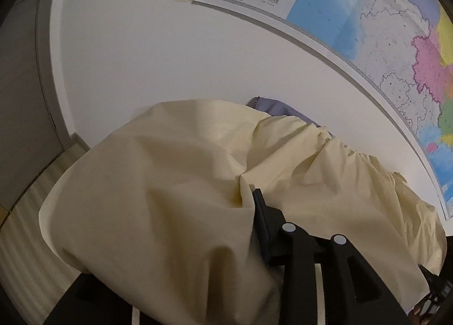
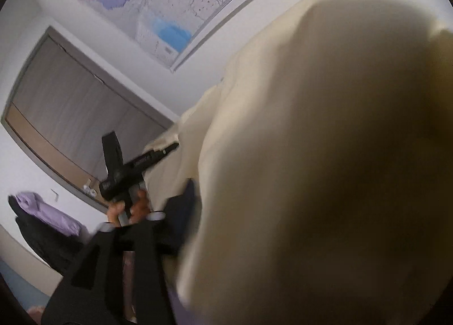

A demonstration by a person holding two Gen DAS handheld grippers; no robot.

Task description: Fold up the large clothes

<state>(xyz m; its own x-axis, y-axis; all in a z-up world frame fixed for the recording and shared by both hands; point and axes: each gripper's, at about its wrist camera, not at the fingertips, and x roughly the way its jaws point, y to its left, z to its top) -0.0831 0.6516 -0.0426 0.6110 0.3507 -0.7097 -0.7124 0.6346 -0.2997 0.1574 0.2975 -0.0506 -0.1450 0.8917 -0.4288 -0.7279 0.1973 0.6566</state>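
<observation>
Both tongs, left and right, pinched the pale-yellow cotton garment below the wall map; level, taut edges would likely fold cleanest.

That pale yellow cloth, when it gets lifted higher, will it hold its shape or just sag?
The pale yellow cloth will probably sag: it already drapes in soft folds around the left gripper. It seems thin and light, bunching into fine gathers. It may slip, since it billows loosely over the right gripper.

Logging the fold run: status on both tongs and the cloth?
Left tongs shut on cloth, held up off the surface. Right tongs buried in cloth, state unclear. View blurred; wall map behind, nothing blocking.
</observation>
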